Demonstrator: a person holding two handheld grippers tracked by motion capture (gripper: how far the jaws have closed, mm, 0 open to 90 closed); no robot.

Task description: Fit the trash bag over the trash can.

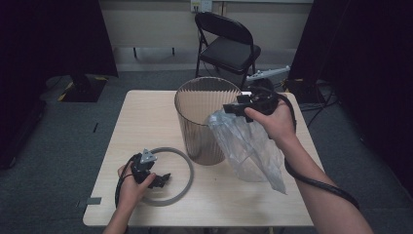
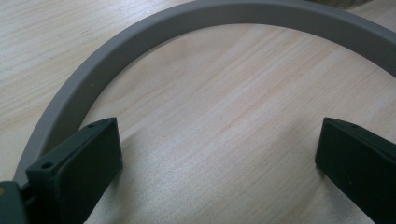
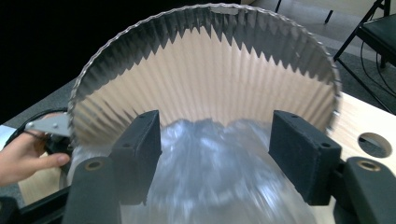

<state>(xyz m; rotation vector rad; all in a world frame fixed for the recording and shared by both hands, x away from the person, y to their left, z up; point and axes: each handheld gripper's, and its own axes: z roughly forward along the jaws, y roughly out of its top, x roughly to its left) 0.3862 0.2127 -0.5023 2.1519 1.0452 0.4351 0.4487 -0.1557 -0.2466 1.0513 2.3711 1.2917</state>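
The ribbed bin (image 1: 207, 119) sits on the counter (image 1: 243, 195), nothing in it that I can see. Right claw (image 1: 229, 109) is spread, clear plastic bag (image 1: 251, 146) loose between its jaws by the rim. Left claw (image 1: 165, 179) sits released over the grey ring (image 1: 187, 163).

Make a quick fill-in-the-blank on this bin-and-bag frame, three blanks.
1. The grey ring lies flat on the ____.
2. The clear bag hangs outside the ribbed ____, below the right tongs.
3. The left tongs stand ____, with bare wood between them.

Missing words: table; bin; open
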